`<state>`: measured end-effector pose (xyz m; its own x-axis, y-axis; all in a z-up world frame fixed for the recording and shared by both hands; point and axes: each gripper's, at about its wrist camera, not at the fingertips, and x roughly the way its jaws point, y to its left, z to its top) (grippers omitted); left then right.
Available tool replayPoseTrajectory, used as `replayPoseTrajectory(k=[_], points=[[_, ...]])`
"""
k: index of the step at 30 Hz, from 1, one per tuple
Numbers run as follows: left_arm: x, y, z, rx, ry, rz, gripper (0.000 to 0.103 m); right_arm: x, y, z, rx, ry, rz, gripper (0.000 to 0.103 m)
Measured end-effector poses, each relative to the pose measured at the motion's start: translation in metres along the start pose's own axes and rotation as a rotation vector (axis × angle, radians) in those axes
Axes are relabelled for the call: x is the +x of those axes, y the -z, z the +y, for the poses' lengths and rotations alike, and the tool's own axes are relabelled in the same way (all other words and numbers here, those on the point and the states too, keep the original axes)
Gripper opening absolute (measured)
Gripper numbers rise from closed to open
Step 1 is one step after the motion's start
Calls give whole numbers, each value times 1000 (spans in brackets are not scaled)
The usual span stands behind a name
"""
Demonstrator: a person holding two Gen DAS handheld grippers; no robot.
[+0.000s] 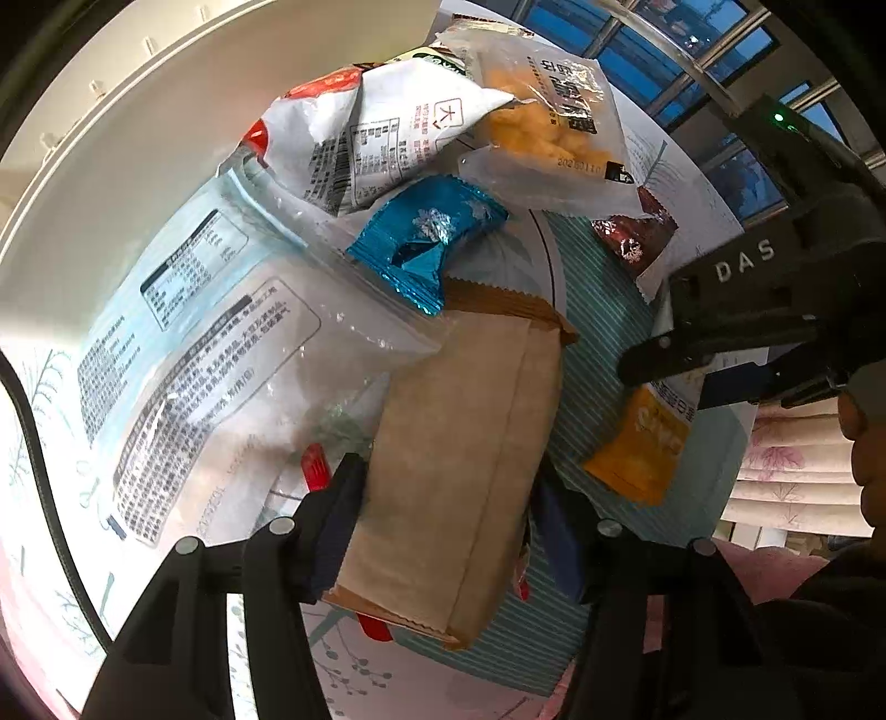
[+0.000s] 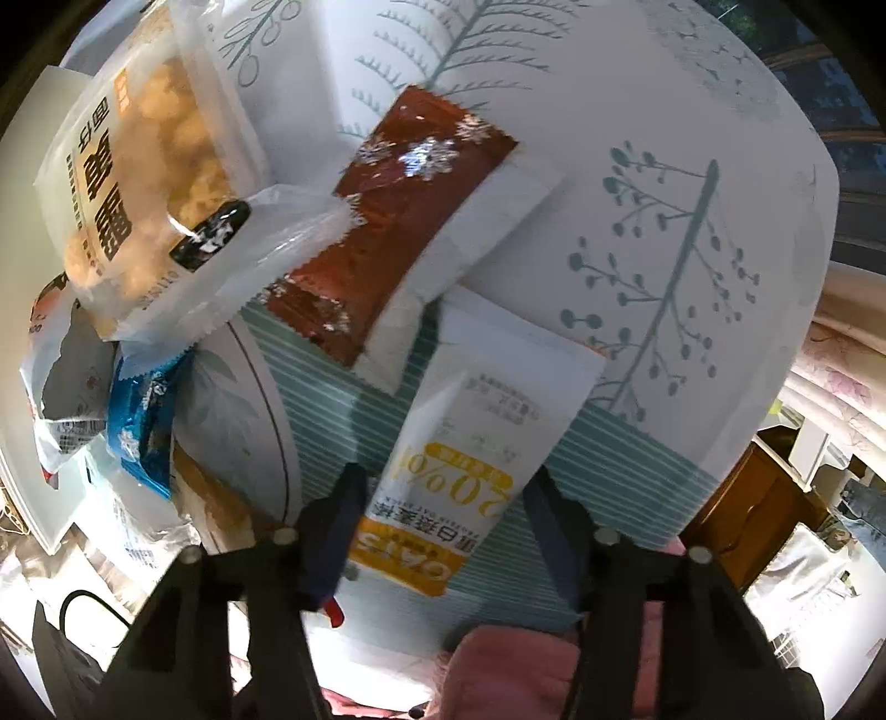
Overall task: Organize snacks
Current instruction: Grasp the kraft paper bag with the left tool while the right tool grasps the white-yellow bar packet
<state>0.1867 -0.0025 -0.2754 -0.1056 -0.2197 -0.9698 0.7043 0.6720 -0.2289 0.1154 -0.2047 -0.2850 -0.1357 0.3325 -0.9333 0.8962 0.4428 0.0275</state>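
The white tablecloth printed with teal trees (image 2: 692,111) is carrying the scattered snacks – my left gripper (image 1: 446,493) is closing half-open jaws on the tan paper packet (image 1: 465,454), my right gripper (image 2: 443,515) pinching the white-and-yellow oat-bar sachet (image 2: 470,471) lying near the cloth's edge

Snack packets (image 1: 421,249) heaped on tablecloth (image 2: 637,221)

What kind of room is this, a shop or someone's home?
Probably a home: snack packets lie on a table under a tree-print tablecloth, with floral bedding or curtain fabric beside it and a big window behind.
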Motion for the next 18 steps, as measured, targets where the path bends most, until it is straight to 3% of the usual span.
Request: replayPoseTrajectory(k=[5, 11, 18], points=[[-3, 10, -1, -39, -8, -4, 56, 7, 7, -1, -15, -50, 20, 41], [-10, 29, 0, -84, -3, -24, 55, 17, 24, -1, -30, -100, 53, 41], [-37, 58, 0, -107, -31, -89, 54, 8, 60, -1, -69, -149, 3, 41]])
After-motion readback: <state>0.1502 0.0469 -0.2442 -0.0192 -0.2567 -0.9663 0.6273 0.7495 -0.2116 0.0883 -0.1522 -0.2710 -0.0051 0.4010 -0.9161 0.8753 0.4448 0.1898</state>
